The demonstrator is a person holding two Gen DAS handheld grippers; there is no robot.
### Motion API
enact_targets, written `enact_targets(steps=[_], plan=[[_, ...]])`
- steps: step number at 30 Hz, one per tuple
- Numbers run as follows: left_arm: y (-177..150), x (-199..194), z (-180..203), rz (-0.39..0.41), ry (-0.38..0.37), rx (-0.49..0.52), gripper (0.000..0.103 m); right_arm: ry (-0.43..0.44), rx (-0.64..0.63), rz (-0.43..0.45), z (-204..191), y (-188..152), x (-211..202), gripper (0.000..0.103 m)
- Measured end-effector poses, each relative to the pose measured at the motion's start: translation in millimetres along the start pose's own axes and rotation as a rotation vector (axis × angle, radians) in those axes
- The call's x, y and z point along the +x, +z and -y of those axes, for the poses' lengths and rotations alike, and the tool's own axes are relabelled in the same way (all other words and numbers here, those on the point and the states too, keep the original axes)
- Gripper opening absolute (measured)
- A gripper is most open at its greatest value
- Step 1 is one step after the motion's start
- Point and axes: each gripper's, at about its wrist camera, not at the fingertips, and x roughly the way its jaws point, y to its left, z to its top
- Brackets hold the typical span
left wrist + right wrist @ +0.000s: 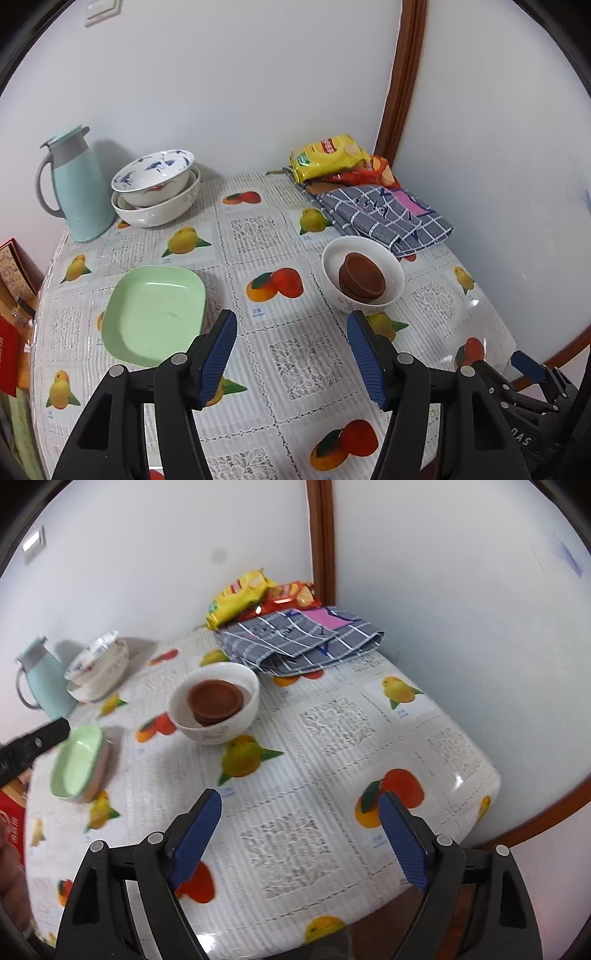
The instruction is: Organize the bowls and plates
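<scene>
A green rectangular plate lies on the fruit-print tablecloth, left of my left gripper; in the right wrist view the green plate rests on a pinkish one. A white bowl holding stacked small brown bowls stands just beyond the left gripper's right finger. Both grippers are open with only tablecloth between their fingers. My right gripper hovers near the table's front right, well short of the white bowl. A stack of white bowls topped by a blue-patterned one stands at the back left.
A pale blue thermos jug stands left of the bowl stack against the wall. A folded checked cloth and snack bags fill the back right corner. The table's edge curves off at the right.
</scene>
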Motion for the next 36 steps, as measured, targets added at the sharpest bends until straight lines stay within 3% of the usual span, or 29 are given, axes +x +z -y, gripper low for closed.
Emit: enact_targets(steps=[3, 8, 12, 18, 24, 29, 36], plan=[[-3, -7, -5, 0.017, 0.006, -0.021, 0.06, 0.039, 0.004, 0.013, 1, -2, -7, 0.086], [-5, -15, -17, 0.042, 0.031, -0.082, 0.06, 0.02, -0.018, 0.037, -1, -6, -17, 0.086], [-4, -25, -22, 0.076, 0.021, -0.09, 0.06, 0.023, 0.022, 0.079, 6, -5, -28, 0.086], [-4, -36, -28, 0.133, 0.058, -0.101, 0.06, 0.074, -0.03, 0.137, 3, -2, -40, 0.086], [1, -36, -24, 0.111, 0.119, 0.004, 0.06, 0.09, -0.086, 0.174, -7, 2, -46, 0.086], [8, -29, -34, 0.054, 0.039, -0.046, 0.061, 0.105, -0.088, 0.184, -12, 9, -45, 0.086], [11, -12, -26, 0.019, 0.042, -0.013, 0.061, 0.119, -0.061, 0.17, -10, 18, -29, 0.086]])
